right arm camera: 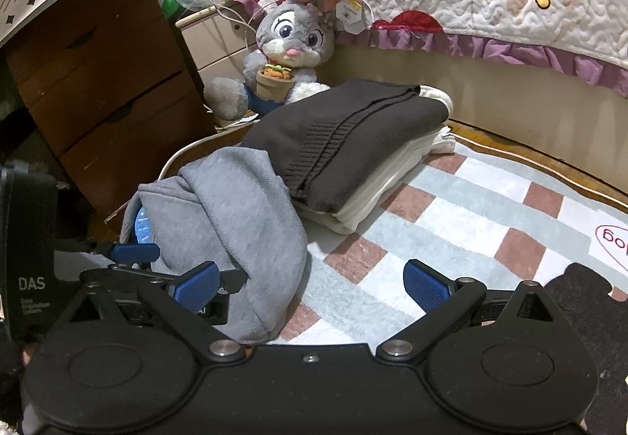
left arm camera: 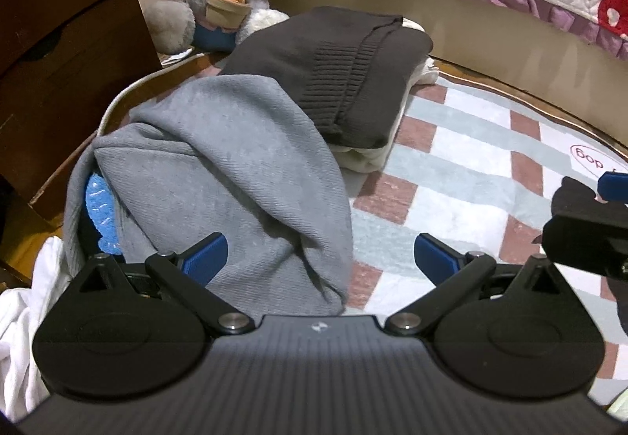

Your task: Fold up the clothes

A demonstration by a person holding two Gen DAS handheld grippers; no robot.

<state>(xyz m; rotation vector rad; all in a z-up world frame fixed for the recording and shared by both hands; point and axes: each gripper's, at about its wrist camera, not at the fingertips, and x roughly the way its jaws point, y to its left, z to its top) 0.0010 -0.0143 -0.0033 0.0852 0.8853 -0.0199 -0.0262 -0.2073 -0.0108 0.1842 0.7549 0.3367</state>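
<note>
1. Left gripper: jaws spread wide, empty, low over grey garment.
2. Right gripper: jaws likewise apart, holding nothing.
3. Grey garment: crumpled on checked rug, leaning against folded dark sweater atop white folded clothes.
4. Plush rabbit behind stack.
</note>
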